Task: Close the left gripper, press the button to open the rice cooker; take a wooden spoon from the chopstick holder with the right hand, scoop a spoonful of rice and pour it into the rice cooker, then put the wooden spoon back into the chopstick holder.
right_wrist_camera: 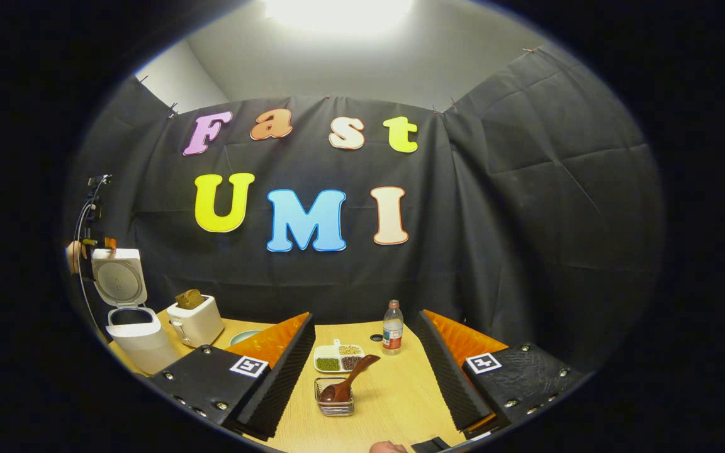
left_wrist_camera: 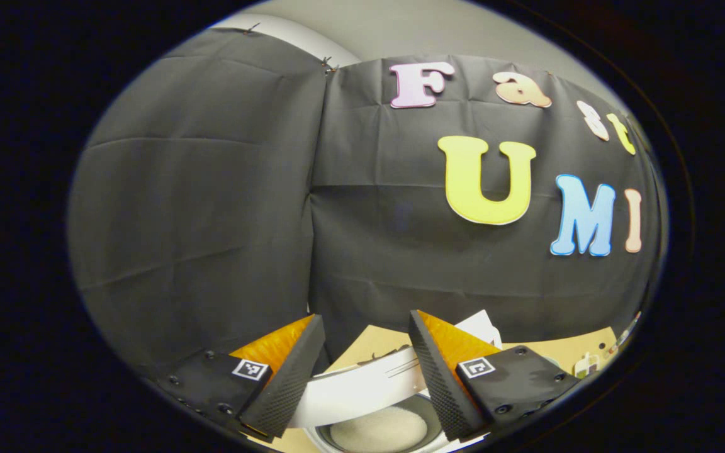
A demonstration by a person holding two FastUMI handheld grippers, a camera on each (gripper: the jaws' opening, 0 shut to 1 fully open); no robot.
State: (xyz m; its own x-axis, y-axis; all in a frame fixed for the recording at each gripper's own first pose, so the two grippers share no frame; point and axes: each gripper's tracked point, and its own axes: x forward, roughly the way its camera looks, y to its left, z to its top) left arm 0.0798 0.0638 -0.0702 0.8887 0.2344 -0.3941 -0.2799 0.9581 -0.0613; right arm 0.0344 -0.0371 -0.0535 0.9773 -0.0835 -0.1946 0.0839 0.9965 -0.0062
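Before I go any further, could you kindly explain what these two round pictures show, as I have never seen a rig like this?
A person holds a two-finger gripper in each hand, and a fisheye camera rides on each, looking forward along its fingers.

In the left gripper view, the left gripper is open and holds nothing. Below it sits the rice cooker, with rice showing in its pot.

In the right gripper view, the right gripper is also open and holds nothing. On the wooden table ahead stands the wire chopstick holder with the wooden spoon resting in it. Beyond are a divided dish of grains and a bottle. At far left stand a toaster and the rice cooker, its lid up.
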